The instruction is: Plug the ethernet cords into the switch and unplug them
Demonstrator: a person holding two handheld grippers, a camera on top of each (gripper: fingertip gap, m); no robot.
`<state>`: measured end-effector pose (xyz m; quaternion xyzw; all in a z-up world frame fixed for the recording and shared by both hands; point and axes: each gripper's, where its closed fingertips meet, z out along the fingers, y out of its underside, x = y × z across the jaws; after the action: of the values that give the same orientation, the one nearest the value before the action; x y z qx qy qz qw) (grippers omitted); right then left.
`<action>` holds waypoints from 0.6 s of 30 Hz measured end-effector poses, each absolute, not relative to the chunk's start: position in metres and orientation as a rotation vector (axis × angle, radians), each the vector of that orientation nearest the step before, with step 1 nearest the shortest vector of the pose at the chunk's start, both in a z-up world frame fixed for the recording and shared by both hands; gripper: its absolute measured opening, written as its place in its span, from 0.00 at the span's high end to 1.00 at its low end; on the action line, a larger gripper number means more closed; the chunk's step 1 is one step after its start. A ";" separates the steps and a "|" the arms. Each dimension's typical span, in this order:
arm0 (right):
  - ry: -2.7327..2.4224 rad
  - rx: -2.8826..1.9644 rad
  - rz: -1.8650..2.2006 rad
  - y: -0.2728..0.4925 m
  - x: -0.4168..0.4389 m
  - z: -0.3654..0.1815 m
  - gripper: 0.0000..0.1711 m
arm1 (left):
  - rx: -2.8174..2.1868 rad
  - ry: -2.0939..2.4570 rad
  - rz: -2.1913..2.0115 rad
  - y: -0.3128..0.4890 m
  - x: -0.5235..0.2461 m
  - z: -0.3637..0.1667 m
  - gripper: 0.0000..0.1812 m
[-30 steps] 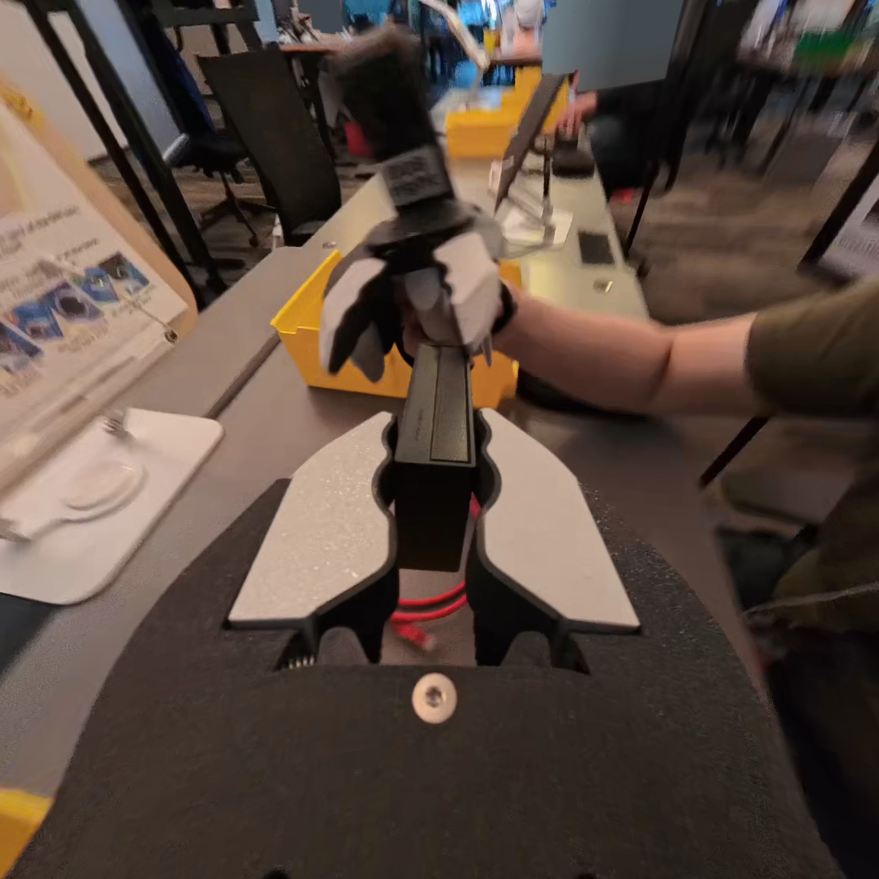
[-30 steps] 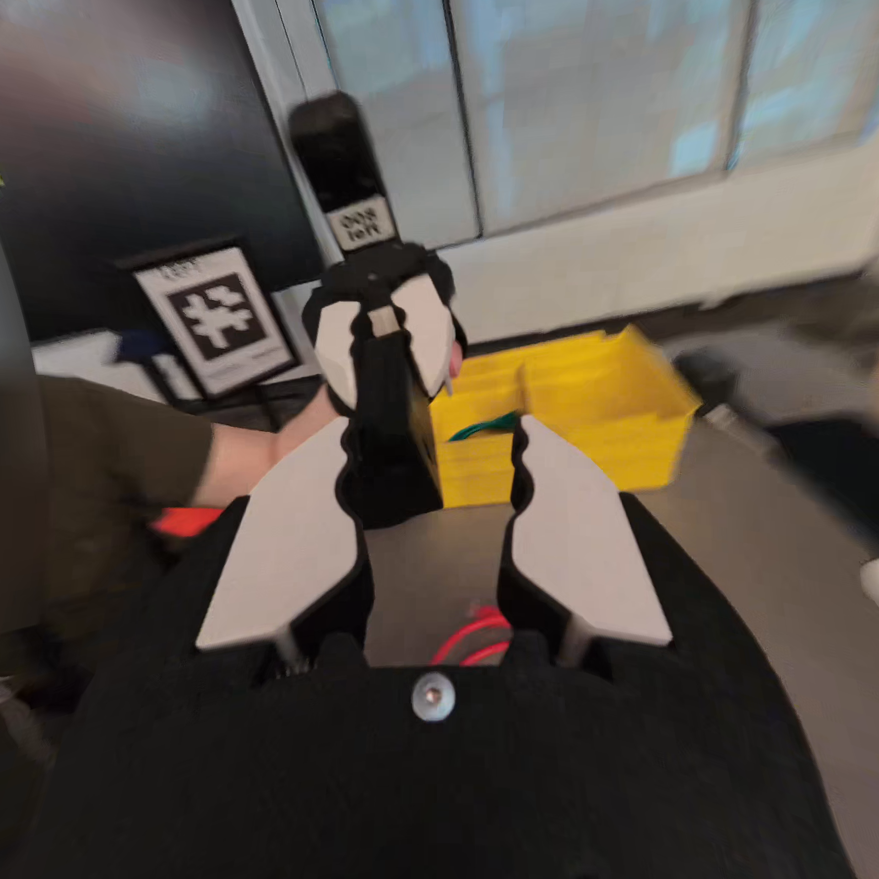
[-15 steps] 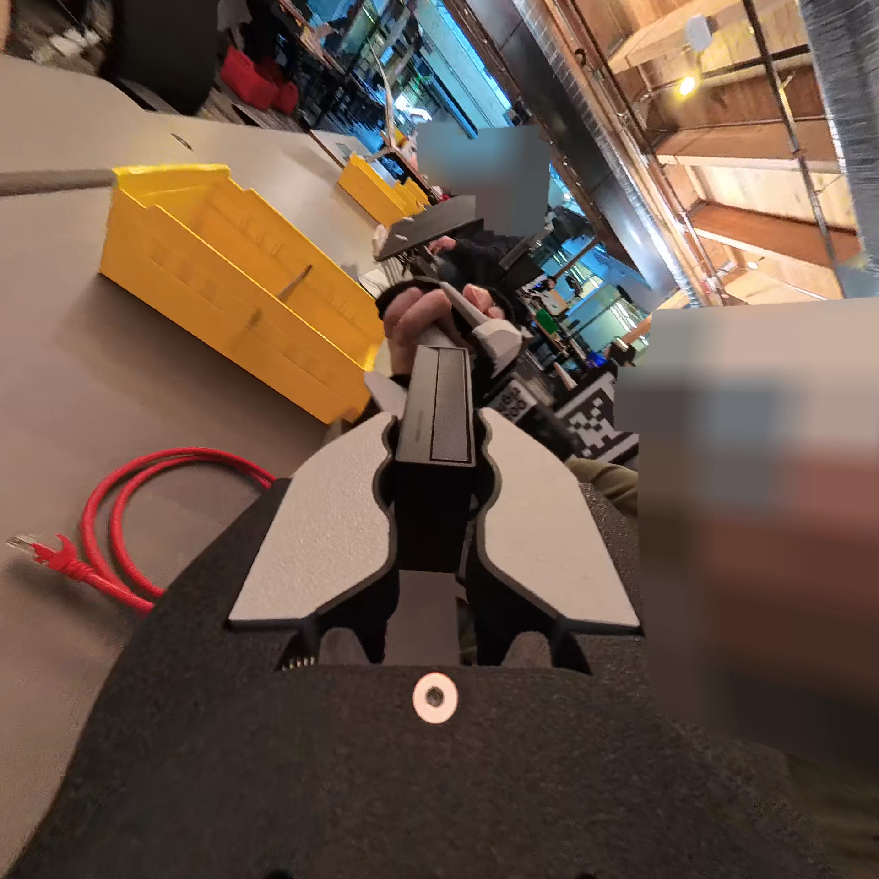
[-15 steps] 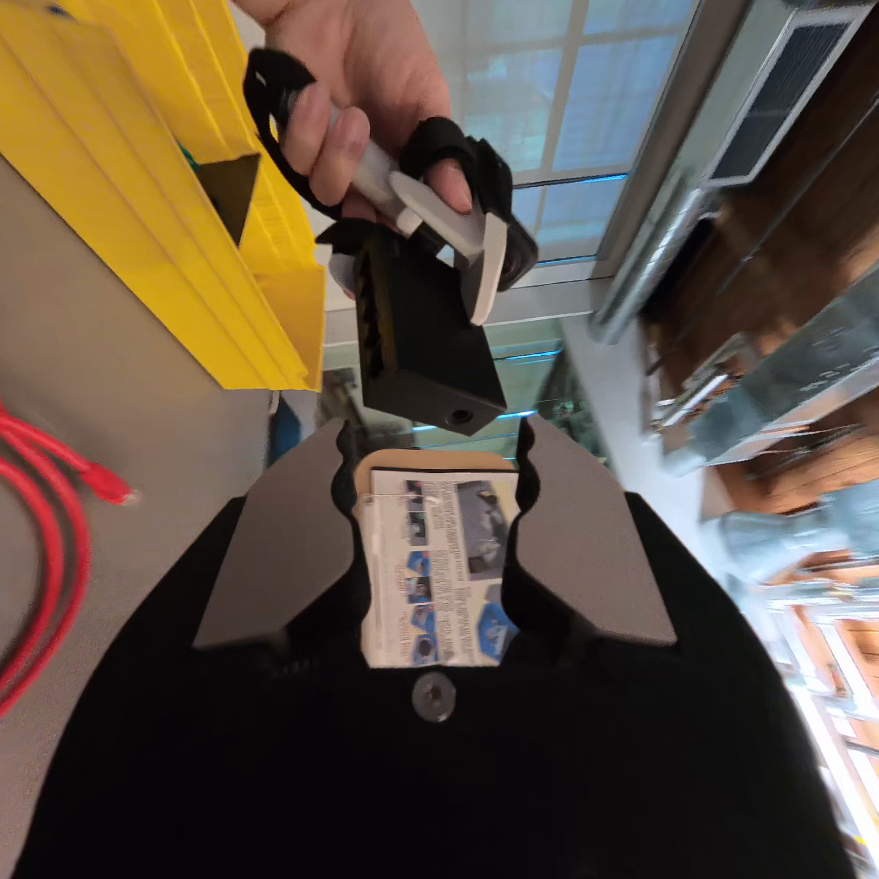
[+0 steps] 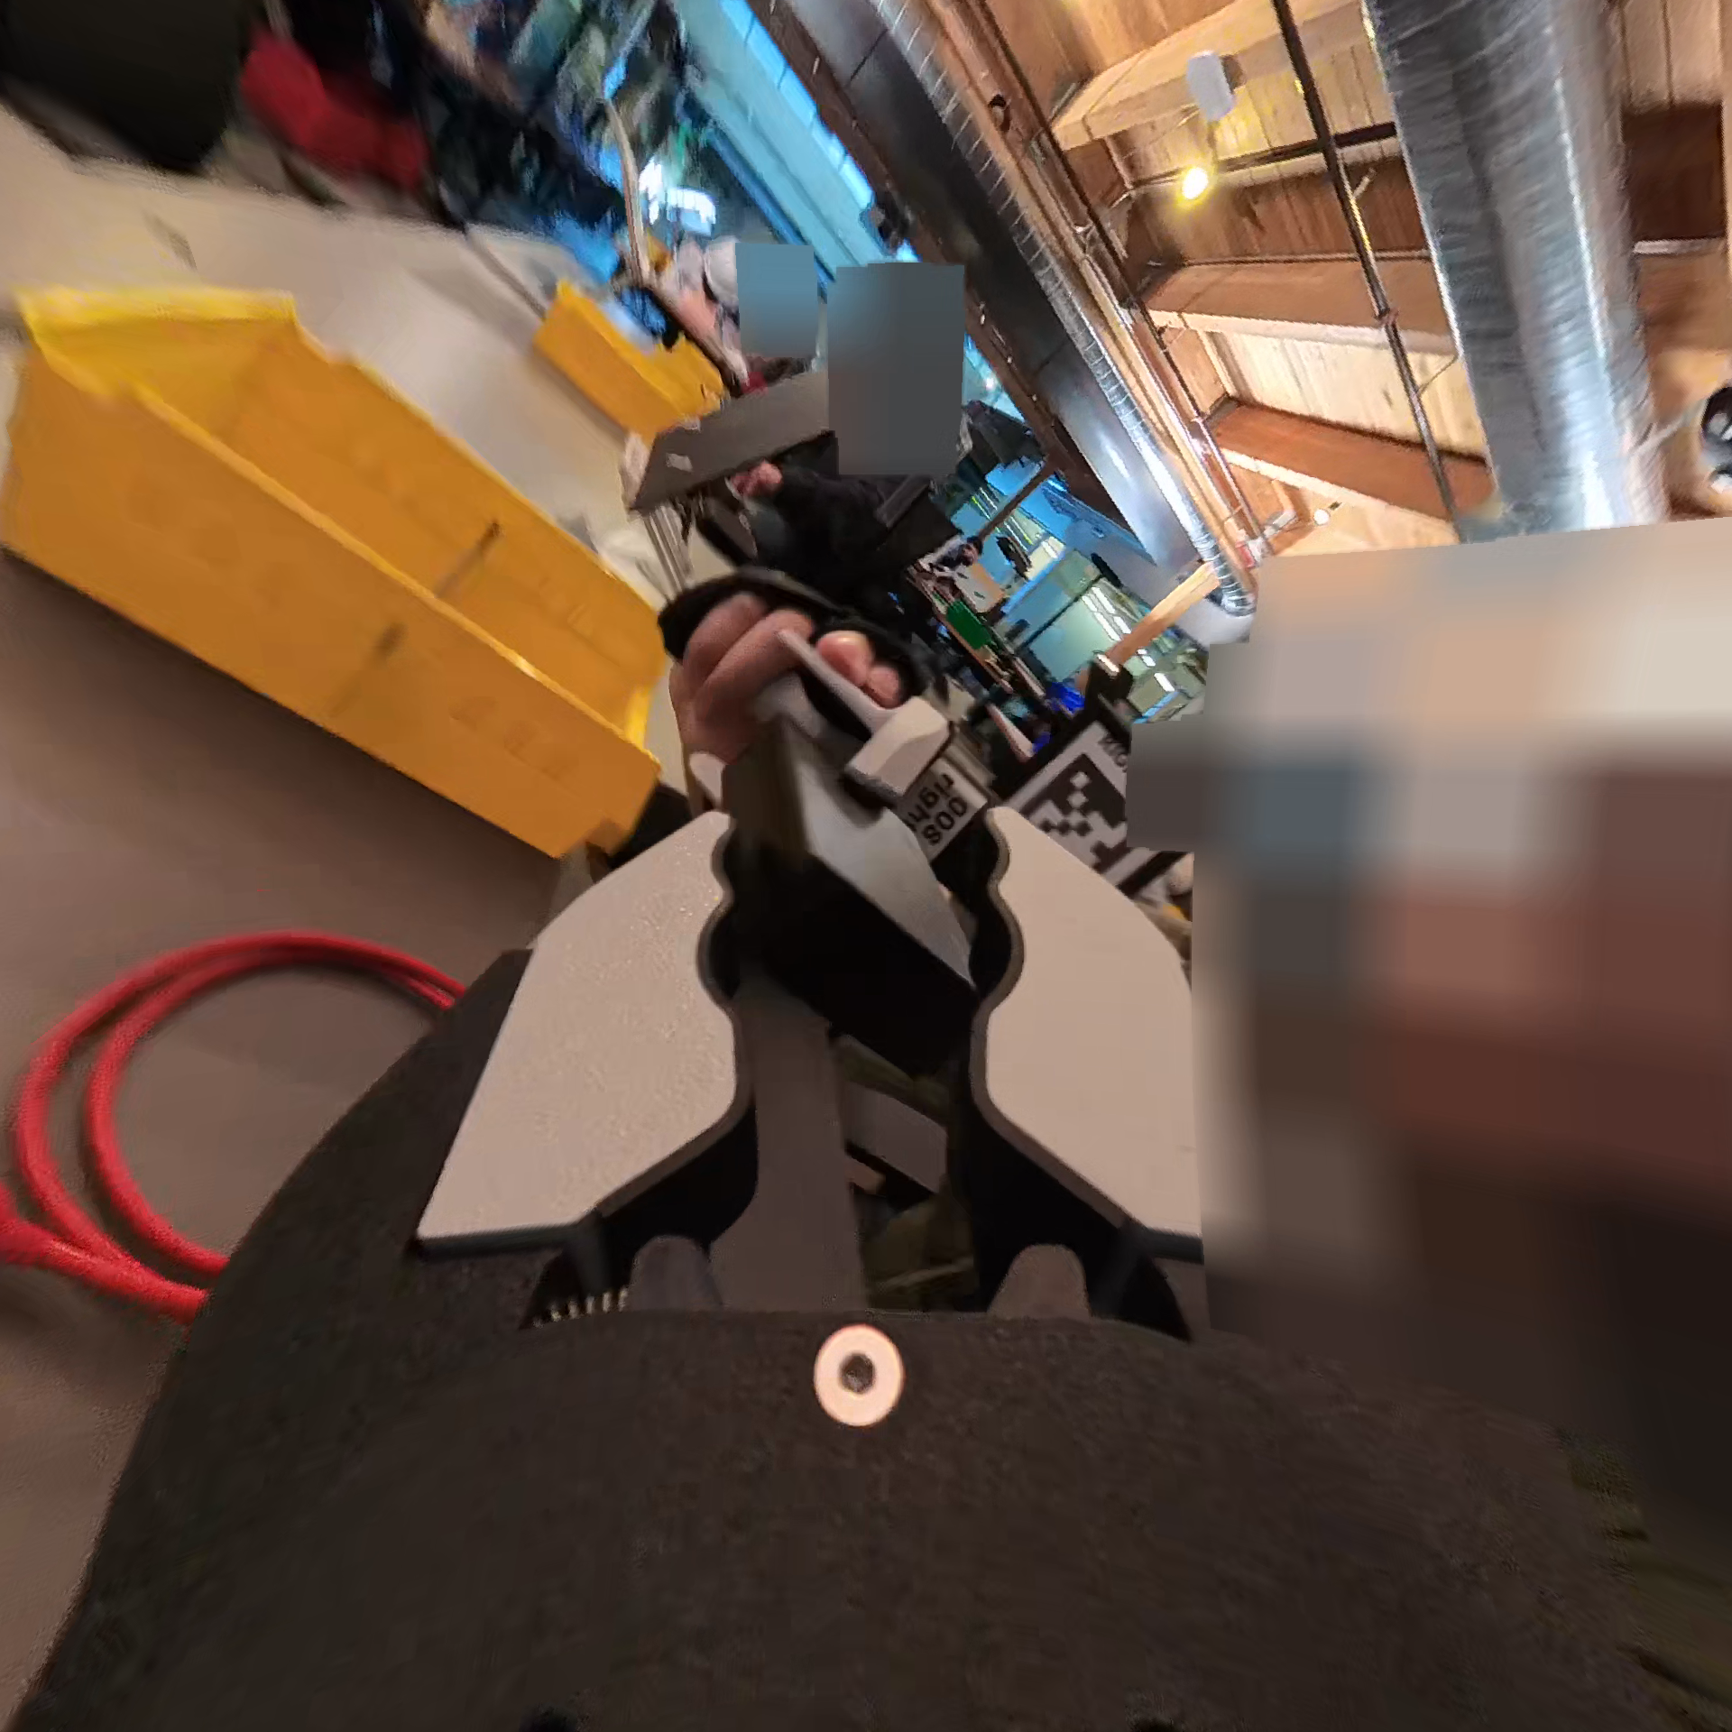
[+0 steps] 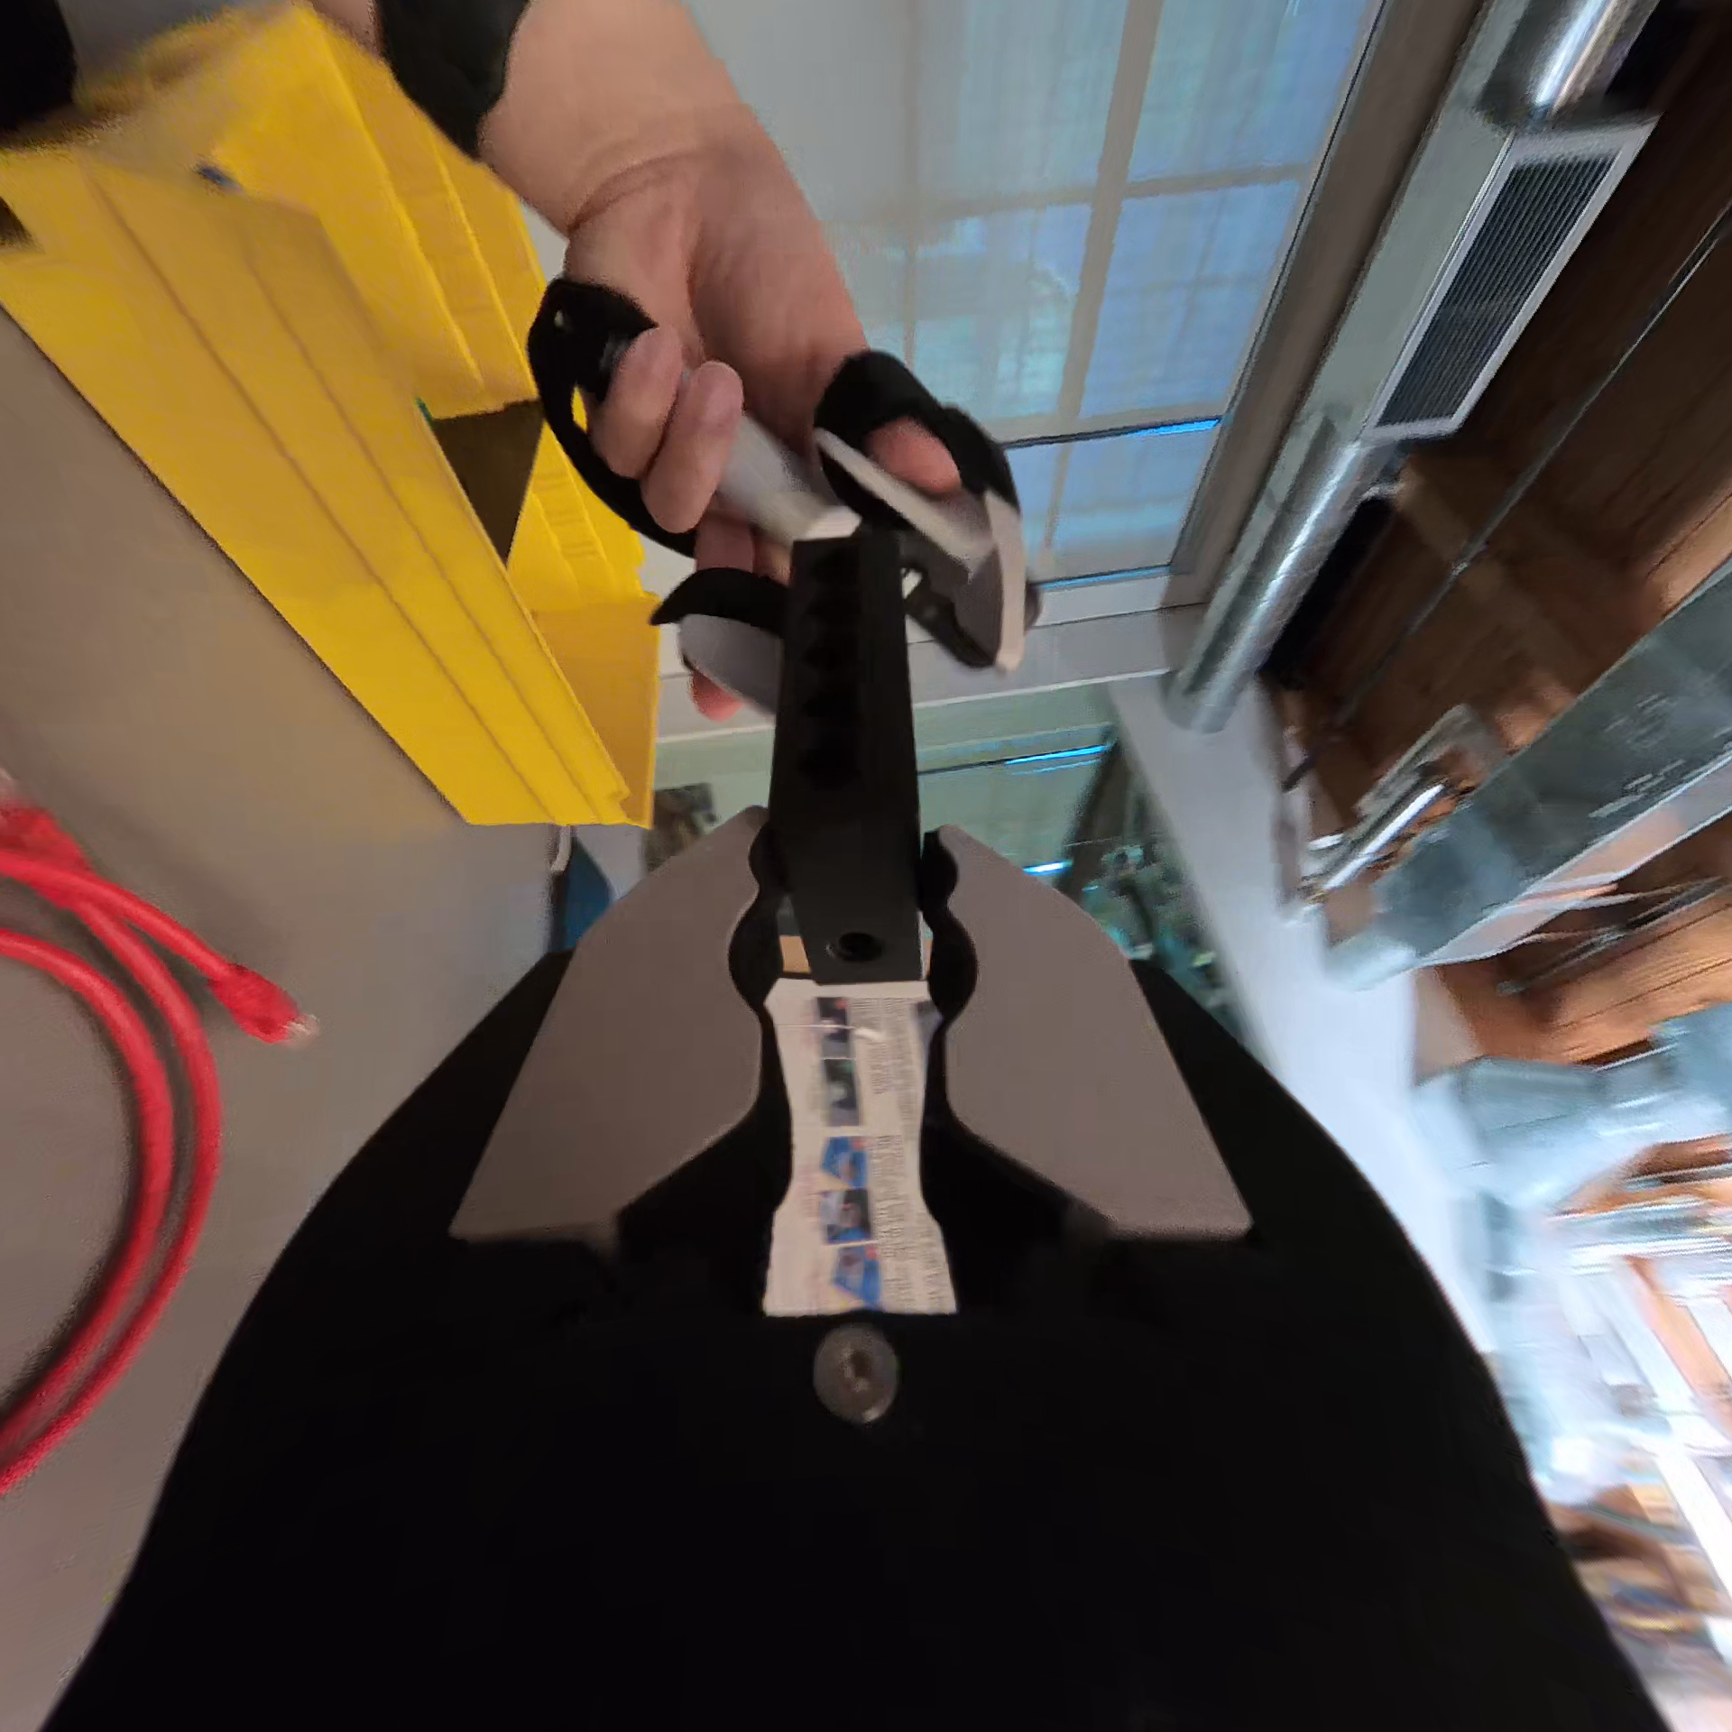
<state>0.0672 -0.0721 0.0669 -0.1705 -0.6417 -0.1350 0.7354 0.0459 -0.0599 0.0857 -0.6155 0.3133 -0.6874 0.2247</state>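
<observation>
While the red cord (image 6: 141, 1125) lies looped on the table (image 6: 281, 843) at the frame's left edge, below a yellow bin (image 6: 328, 422), the right gripper (image 6: 848, 900) at centre is clenched on the near end of the black switch (image 6: 848, 750). Farther up, the left gripper (image 5: 848, 900), fingers spread in its own view, sits loosely around the far end.

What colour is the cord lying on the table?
Red. The cord shows best in the right wrist view.
</observation>
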 end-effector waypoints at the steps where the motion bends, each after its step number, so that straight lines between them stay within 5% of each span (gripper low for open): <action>1: -1.415 -0.429 -0.232 -0.071 0.071 0.070 0.83 | -1.625 0.886 -1.828 -0.058 0.042 0.095 0.74; 9: -1.370 -0.986 0.727 -0.055 0.087 0.084 0.84 | -1.210 1.216 -0.883 -0.072 0.035 0.110 0.69; 18: -1.367 -0.857 0.888 -0.076 0.094 0.099 0.84 | -1.203 1.310 -0.642 -0.064 0.065 0.081 0.67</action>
<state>0.0936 -0.0765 0.0991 -0.3704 -0.5908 0.3840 0.6052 0.0654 -0.0643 0.0805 -0.5158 0.5615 -0.2753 0.5855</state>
